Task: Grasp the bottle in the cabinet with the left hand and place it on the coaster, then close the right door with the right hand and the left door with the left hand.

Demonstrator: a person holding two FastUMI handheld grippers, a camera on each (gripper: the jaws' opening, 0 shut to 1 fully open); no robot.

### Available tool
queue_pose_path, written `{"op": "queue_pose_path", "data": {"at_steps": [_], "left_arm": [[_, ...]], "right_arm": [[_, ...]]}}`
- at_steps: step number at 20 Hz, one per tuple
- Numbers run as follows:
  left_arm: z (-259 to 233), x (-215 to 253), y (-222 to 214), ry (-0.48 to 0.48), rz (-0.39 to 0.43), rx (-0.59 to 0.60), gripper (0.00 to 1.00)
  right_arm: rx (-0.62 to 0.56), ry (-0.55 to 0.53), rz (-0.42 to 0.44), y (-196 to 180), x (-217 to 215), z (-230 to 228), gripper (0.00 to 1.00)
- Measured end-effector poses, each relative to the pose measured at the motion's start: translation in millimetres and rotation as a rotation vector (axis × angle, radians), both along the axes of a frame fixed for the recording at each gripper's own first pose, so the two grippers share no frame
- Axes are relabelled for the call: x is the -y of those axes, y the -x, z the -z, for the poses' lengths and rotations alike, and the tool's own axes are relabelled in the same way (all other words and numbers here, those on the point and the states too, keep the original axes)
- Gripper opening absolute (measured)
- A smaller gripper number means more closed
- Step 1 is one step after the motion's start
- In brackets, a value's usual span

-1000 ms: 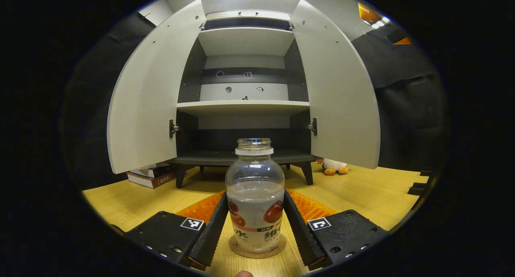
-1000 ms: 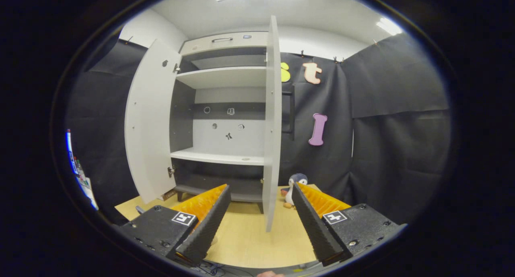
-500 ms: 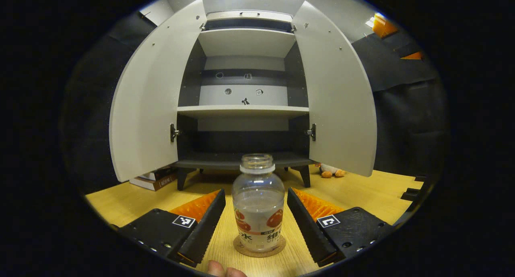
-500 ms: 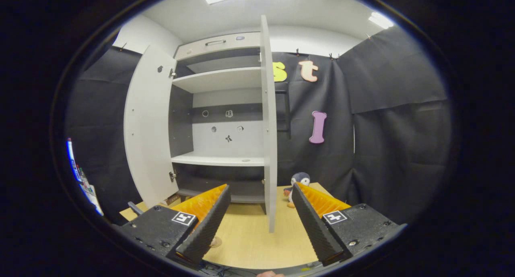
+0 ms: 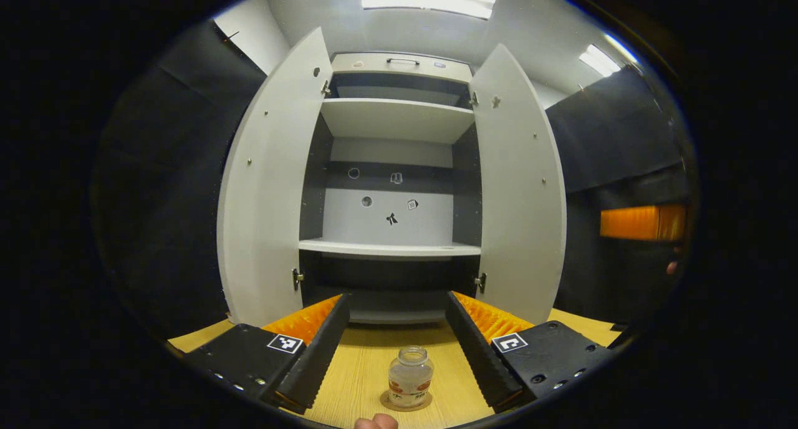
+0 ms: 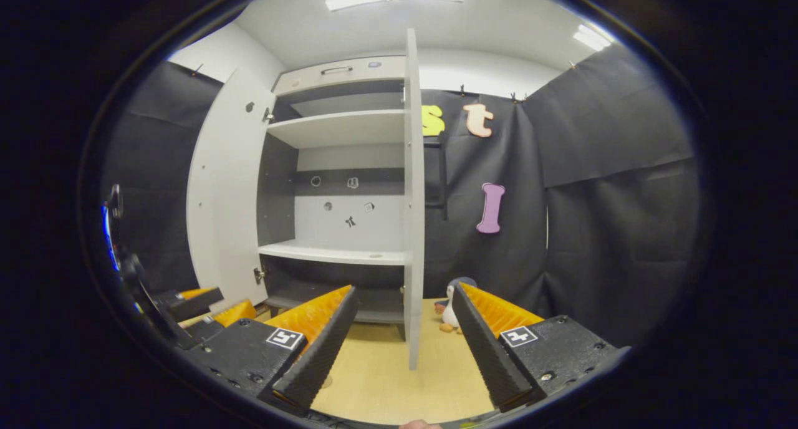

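Observation:
A clear capless bottle [image 5: 409,378] with a red-and-white label stands upright on a round cork coaster [image 5: 406,404] on the wooden table. My left gripper [image 5: 394,338] is open, raised above and behind the bottle, touching nothing. The white cabinet has both doors open: the left door [image 5: 268,186] and the right door [image 5: 520,192]. In the right gripper view the right door [image 6: 413,198] is seen edge-on, straight ahead between the fingers of my open right gripper [image 6: 399,335]. The left gripper [image 6: 199,304] also appears at the lower left of that view.
The cabinet shelves [image 5: 389,248] hold nothing I can see. A penguin toy [image 6: 450,309] sits on the table [image 6: 386,385] right of the cabinet, by the black cloth wall. A fingertip [image 5: 376,423] shows at the bottom edge of the left gripper view.
My left gripper let go of the bottle, then drew back and rose; the bottle stays on the coaster, now small and low. The right gripper shifted slightly; the left gripper entered its view.

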State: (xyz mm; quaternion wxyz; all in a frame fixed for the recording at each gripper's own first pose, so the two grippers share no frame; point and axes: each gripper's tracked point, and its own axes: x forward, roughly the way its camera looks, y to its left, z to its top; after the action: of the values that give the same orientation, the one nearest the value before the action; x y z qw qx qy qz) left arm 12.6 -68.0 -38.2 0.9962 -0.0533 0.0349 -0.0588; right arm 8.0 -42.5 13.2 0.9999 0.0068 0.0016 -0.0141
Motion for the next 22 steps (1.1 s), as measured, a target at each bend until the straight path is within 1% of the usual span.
{"op": "queue_pose_path", "data": {"at_steps": [3, 4, 5, 7, 9, 10, 11, 13, 16, 17, 18, 19, 20, 21, 22], "left_arm": [[-31.1, -33.7, -7.4, 0.025, -0.048, -0.015, 0.94], [-39.4, -47.8, -9.3, 0.028, -0.071, -0.013, 0.97], [-47.2, -65.8, -13.4, 0.021, -0.102, -0.016, 0.94], [-59.7, -108.5, -20.7, -0.002, -0.183, -0.03, 0.94], [-77.7, -151.4, -22.6, 0.004, -0.244, -0.014, 0.94], [-84.1, -173.0, -24.2, 0.005, -0.283, -0.007, 0.97], [-92.1, -192.8, -26.1, -0.003, -0.322, 0.0, 0.93], [-100.8, -230.2, -32.8, -0.026, -0.389, 0.011, 0.94], [-97.9, -262.0, -48.3, -0.004, -0.443, -0.019, 0.95], [-100.8, -280.8, -58.0, -0.001, -0.46, -0.017, 0.95], [-99.5, -292.1, -66.4, -0.005, -0.47, -0.019, 0.95], [-95.5, -300.0, -74.3, -0.019, -0.479, -0.024, 0.95], [-90.1, -306.8, -81.4, -0.037, -0.488, -0.037, 0.99], [-85.4, -312.5, -89.5, -0.048, -0.493, -0.05, 0.95], [-80.8, -312.5, -96.0, -0.05, -0.49, -0.058, 0.94]], "right_arm": [[0.019, -0.018, -0.03, -2.2, -10.9, -2.8, 1.0], [0.018, -0.021, -0.037, -3.2, -11.6, -0.8, 0.97], [0.023, -0.026, -0.039, -3.5, -12.0, -2.5, 1.0], [0.023, -0.031, -0.039, -3.0, -9.1, -2.6, 1.0], [0.019, -0.036, -0.036, -1.8, -6.6, -1.0, 1.0], [0.018, -0.041, -0.034, -1.3, -4.5, -1.0, 1.0], [0.017, -0.046, -0.031, -0.8, -3.3, -1.0, 1.0], [0.015, -0.055, -0.02, -1.0, -0.5, -0.3, 1.0], [0.016, -0.078, -0.014, -1.0, 1.5, -2.8, 1.0], [0.016, -0.087, -0.011, 0.3, 2.2, -3.5, 1.0], [0.016, -0.092, -0.006, 0.8, 2.9, -4.2, 1.0], [0.017, -0.093, 0.001, 0.8, 3.5, -5.3, 0.97], [0.019, -0.092, 0.009, 1.7, 4.7, -5.9, 1.0], [0.02, -0.088, 0.014, 2.6, 5.1, -5.6, 1.0], [0.019, -0.082, 0.021, 2.9, 6.1, -5.7, 0.97]]}}
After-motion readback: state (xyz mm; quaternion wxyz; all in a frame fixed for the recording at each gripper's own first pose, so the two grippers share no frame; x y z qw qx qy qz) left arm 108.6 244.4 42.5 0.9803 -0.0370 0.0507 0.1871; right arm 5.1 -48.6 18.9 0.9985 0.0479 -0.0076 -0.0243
